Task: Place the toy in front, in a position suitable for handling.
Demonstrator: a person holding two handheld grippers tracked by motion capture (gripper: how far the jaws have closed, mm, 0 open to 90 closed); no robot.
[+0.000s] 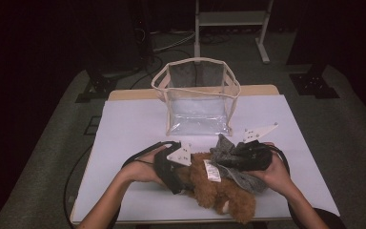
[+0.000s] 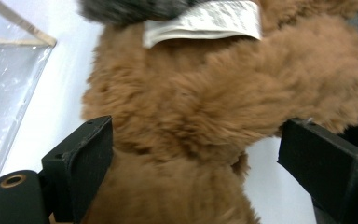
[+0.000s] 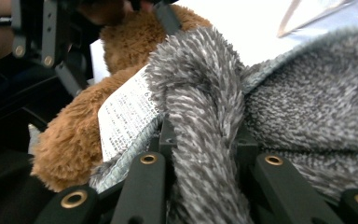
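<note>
Just behind the brown plush toy [image 1: 219, 191], between spread left hand-held gripper [image 1: 174, 174] jaws, stands a clear bag [image 1: 198, 98]; right hand-held gripper [image 1: 240, 160] pinches grey cloth [image 1: 240, 176].

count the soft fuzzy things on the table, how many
2. The brown plush toy lies at the near edge, between the open jaws of the left tool. The grey fuzzy cloth lies over its right side, pinched by the right tool. More could hide underneath.

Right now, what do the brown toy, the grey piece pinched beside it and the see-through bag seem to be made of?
The brown toy looks like long-pile plush: shaggy, matte fur with a sewn white label. The grey piece seems a fuzzy knit or fleece, with flecked grey-white fibres, soft and dull. The bag looks like clear glossy plastic film, showing glare, edged in cream binding, probably fabric.
</note>
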